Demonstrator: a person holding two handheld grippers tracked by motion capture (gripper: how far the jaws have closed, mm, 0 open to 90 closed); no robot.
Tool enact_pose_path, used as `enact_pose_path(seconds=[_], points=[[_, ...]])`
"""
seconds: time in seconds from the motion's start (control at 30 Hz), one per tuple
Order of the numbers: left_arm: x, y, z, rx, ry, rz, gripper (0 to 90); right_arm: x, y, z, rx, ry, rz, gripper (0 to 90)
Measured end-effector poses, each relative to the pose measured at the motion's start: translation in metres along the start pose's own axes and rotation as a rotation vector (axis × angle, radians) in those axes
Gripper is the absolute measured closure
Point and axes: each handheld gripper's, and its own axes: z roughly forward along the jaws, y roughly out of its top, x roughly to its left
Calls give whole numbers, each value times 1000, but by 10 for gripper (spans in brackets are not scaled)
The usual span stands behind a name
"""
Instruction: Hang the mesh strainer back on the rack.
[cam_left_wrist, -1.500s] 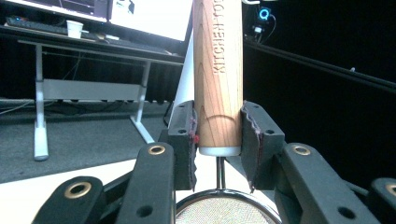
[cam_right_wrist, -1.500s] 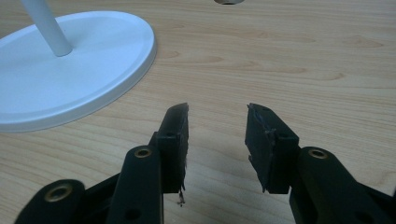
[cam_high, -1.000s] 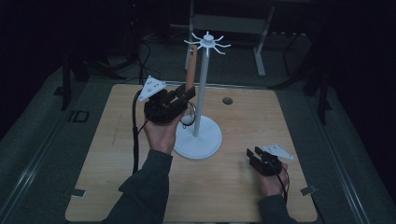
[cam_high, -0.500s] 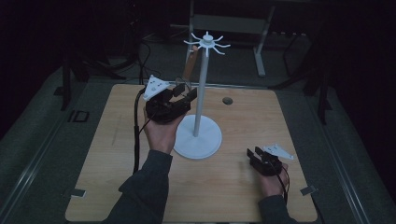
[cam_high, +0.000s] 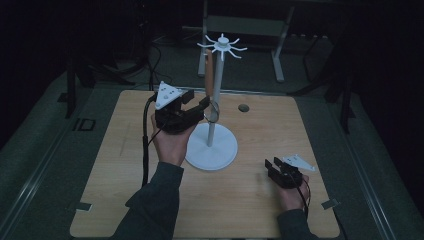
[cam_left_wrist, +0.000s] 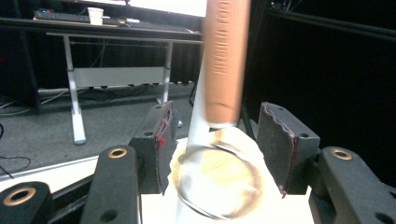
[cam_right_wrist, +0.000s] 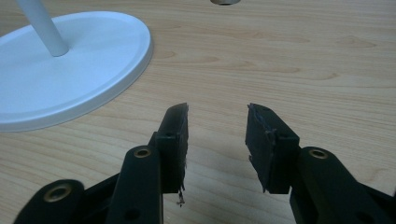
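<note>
Spoon (cam_left_wrist: 223, 140) hangs between the left gripper (cam_left_wrist: 219, 149)'s just-opened jaws, seemingly untouched by either pad.

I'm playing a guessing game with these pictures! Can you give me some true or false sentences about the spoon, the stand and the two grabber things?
1. A spoon with a brown handle hangs on the white stand. True.
2. The left gripper squeezes the spoon. False: its fingers have just been opening and stand apart on either side of the bowl.
3. The right gripper holds a cup. False: it is open with nothing between its fingers.
4. The stand sits on a wooden table. True.
5. The stand has fallen over. False: it is upright.
</note>
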Motion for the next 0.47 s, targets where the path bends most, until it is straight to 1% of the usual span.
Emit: enact_pose_path(seconds=[0.03,0.1,0.2,0.27,0.33,0.47], points=[[0,0,0,0,0,0,470,0,0,0,0,0,0,585],[-1,-1,0,16,16,29,468,1,0,0,1,-6,-8,584],[-1,-2,0,26,27,35,468,2,0,0,3,-9,-22,583],[-1,-3,1,47,36,53,468,2,0,0,6,-10,-24,581],[0,-5,1,59,34,59,468,2,0,1,9,-13,-29,579],[3,-10,-1,72,26,52,468,0,-1,2,21,-19,-27,574]])
